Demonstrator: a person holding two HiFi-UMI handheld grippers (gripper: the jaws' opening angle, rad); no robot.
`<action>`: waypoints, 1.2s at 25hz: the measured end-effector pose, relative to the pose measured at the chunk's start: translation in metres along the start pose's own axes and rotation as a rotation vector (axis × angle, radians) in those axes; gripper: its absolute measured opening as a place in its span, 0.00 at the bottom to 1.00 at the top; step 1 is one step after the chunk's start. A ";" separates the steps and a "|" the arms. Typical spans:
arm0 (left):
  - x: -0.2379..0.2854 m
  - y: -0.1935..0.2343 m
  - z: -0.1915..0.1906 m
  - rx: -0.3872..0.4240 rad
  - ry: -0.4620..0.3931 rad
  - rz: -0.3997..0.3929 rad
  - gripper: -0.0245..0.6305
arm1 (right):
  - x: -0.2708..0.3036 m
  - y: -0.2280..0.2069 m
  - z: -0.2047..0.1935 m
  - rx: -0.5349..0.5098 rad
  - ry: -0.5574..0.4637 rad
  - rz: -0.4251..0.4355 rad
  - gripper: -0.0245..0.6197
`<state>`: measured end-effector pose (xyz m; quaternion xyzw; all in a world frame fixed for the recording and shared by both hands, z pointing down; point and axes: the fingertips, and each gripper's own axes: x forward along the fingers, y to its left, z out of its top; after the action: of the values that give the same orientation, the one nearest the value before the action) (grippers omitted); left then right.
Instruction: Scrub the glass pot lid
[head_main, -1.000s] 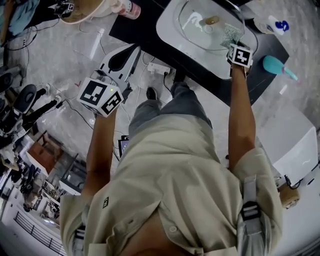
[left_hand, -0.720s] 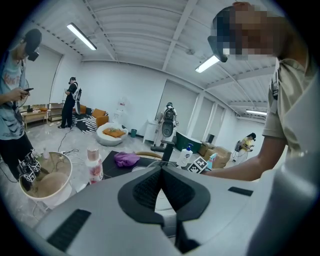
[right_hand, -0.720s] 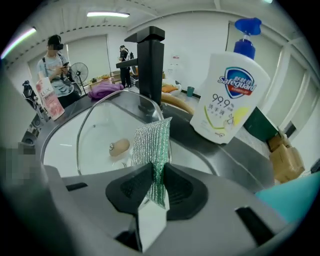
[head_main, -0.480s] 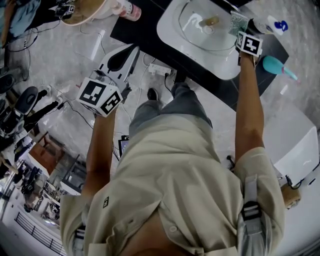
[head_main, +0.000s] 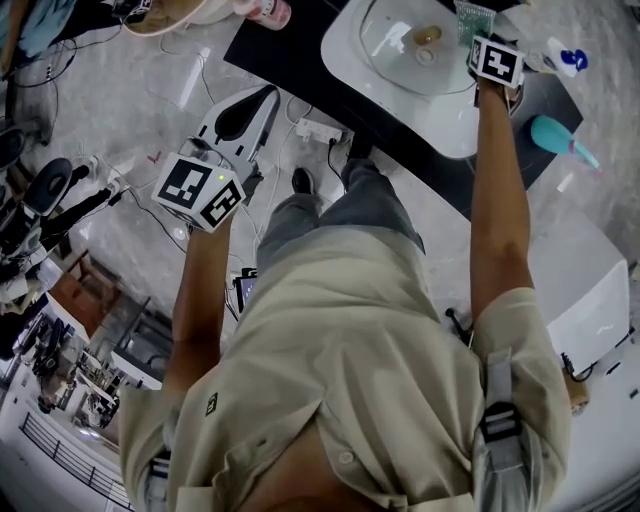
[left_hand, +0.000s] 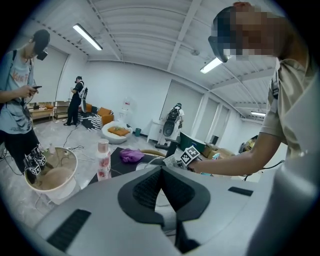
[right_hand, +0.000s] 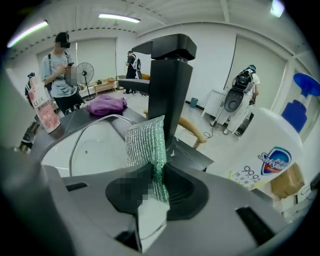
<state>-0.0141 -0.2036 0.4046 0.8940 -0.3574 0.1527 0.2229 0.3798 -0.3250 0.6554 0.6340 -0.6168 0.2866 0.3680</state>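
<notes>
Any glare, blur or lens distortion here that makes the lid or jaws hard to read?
Head view: sharp, evenly lit; white glare streaks the glass pot lid in the white sink. Left gripper view: heavy fisheye, dark corners, ceiling strip lights blown out, jaws slightly soft. Right gripper view: same fisheye; scouring pad crisp, a mosaic patch over one jaw.

Person is wearing beige short-sleeved shirt (head_main: 350, 380) | grey trousers (head_main: 345, 210) | left tool (left_hand: 161, 172) is showing black-and-white marker cube (head_main: 200, 190) (right tool (right_hand: 159, 175) too)

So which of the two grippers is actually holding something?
The right gripper, up at the sink: its fingers clamp a green scrub pad. The left gripper hangs aside, shut on nothing.
</notes>
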 end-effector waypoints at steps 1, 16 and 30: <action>-0.002 0.001 -0.003 -0.005 0.002 0.004 0.06 | 0.001 0.001 0.001 0.000 0.000 -0.002 0.17; -0.006 -0.003 -0.021 -0.030 0.007 0.019 0.06 | -0.003 0.034 0.029 -0.138 -0.075 0.027 0.17; -0.016 0.002 -0.036 -0.048 0.018 0.046 0.06 | 0.031 0.139 0.037 -0.185 -0.119 0.196 0.17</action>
<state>-0.0309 -0.1771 0.4291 0.8785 -0.3794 0.1571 0.2440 0.2402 -0.3686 0.6753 0.5501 -0.7202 0.2248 0.3580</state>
